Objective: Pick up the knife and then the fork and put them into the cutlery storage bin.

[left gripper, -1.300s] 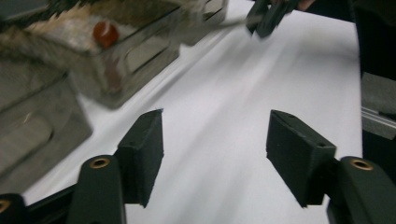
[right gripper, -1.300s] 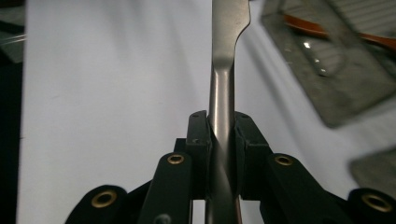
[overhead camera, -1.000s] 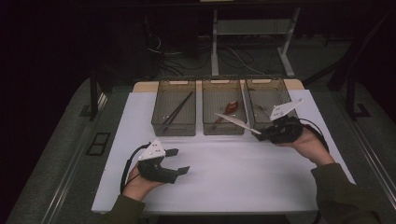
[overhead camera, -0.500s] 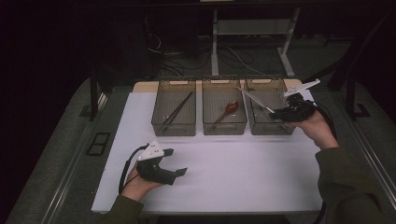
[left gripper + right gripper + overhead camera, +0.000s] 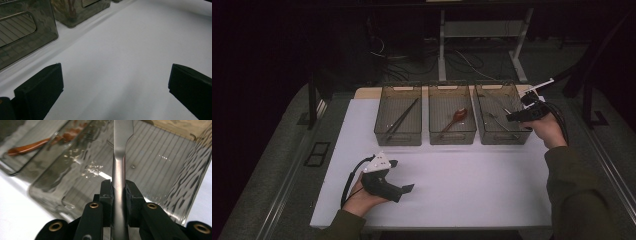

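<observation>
The right gripper [image 5: 512,117] is hanging over the near right edge of the right bin [image 5: 498,136], its jaws pinching the handle of a flat metal utensil [image 5: 120,162] that is pointing into that bin. Which end is which I cannot tell; the far tip is cut off in the right gripper view.

Risks, biggest first:
- Utensil is clamped only at a narrow stretch of handle, so it is likely pivoting if the tip knocks the bin wall or the cutlery already lying inside.
- If the jaws are letting go while the utensil is riding this high, it may be clattering off the rim and landing on the counter [image 5: 462,200] instead of in the bin.
- A push on the light, see-through bin could be shoving it into the middle bin [image 5: 452,135], which is holding a reddish-brown spoon [image 5: 455,118].
- Trailing cable at the right hand [image 5: 548,129] could be snagging the bin corner.

The left gripper [image 5: 399,176] is resting near the left front of the counter, its jaws having just been opening and now standing spread wide with nothing between them.

Surface: white counter sheet, three smoky bins in a row along the far side; the left bin [image 5: 397,136] is holding dark chopsticks [image 5: 402,118].

Room: dark, with a grey floor, cables and a white frame leg beyond the counter.
</observation>
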{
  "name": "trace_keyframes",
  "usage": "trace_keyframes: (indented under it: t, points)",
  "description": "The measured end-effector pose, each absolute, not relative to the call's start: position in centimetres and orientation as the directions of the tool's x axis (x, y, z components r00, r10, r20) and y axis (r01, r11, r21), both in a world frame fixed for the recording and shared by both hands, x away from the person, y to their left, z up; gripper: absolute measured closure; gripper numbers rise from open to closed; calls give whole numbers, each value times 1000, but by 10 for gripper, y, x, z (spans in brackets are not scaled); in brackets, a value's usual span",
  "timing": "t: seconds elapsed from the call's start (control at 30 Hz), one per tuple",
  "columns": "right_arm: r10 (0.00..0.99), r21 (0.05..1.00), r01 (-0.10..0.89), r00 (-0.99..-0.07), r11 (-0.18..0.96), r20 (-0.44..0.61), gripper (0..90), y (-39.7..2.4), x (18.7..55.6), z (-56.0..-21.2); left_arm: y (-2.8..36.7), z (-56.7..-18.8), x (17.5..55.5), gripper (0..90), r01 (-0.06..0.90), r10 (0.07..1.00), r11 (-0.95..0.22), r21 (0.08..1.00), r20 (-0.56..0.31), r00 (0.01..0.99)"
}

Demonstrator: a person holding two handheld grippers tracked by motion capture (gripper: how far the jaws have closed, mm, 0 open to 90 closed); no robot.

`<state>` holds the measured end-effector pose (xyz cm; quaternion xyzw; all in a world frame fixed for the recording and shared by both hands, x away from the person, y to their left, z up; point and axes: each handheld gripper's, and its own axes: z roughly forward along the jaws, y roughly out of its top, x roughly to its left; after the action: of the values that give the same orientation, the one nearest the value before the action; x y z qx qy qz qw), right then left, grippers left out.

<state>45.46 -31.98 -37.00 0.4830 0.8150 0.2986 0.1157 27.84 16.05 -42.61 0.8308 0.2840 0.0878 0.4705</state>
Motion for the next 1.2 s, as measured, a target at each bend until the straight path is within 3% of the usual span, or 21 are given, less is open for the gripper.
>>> trace_keyframes:
  t: [0.43, 0.67, 0.9, 1.2]
  points:
    - [893, 536, 780, -439, 322, 102, 780, -313, 472, -391, 161, -427, 280, 0, 397, 553, -404, 824, -125, 824]
    - [892, 572, 767, -433, 290, 129, 774, -313, 472, -386, 160, -427, 280, 0, 396, 551, -402, 826, -127, 824]
    - [882, 596, 749, -450, 289, 138, 667, -315, 468, -383, 160, -427, 280, 0, 397, 554, -403, 825, -125, 823]
    - [863, 671, 698, -475, 251, 171, 445, -316, 457, -368, 160, -428, 281, 0, 396, 554, -415, 819, -118, 824]
